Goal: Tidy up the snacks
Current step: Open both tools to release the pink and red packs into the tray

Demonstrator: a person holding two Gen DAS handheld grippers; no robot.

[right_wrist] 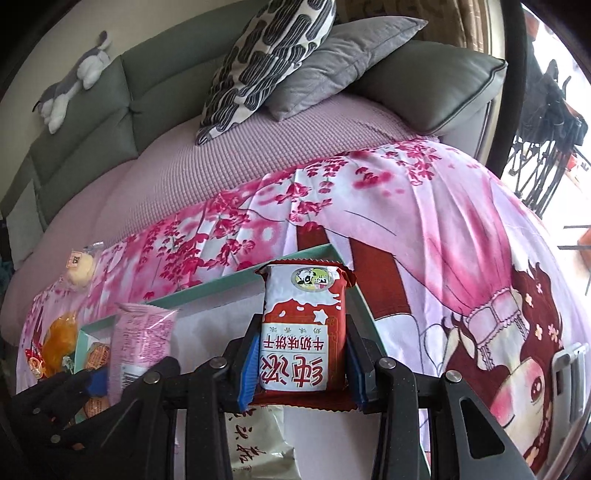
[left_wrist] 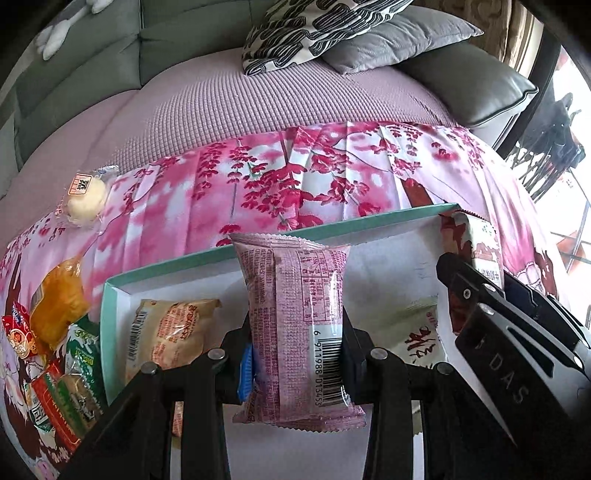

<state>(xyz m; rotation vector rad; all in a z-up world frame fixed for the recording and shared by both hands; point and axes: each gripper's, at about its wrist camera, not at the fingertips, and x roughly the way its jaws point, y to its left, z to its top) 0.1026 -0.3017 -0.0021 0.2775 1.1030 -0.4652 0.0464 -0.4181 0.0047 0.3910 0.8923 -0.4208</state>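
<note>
In the teal box (left_wrist: 155,266), tan packet (left_wrist: 168,334), white packet (left_wrist: 421,338).

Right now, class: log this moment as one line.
left gripper: shut on pink packet | right gripper: shut on red packet | both over tray

A tray (left_wrist: 114,295) lies on the cloth (left_wrist: 295,184), loose snacks (left_wrist: 55,332) to its left, cushions (left_wrist: 332,29) behind.

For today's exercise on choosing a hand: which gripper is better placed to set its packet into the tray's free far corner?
Probably right: the right gripper holds its red packet beside that corner of the tray.
</note>
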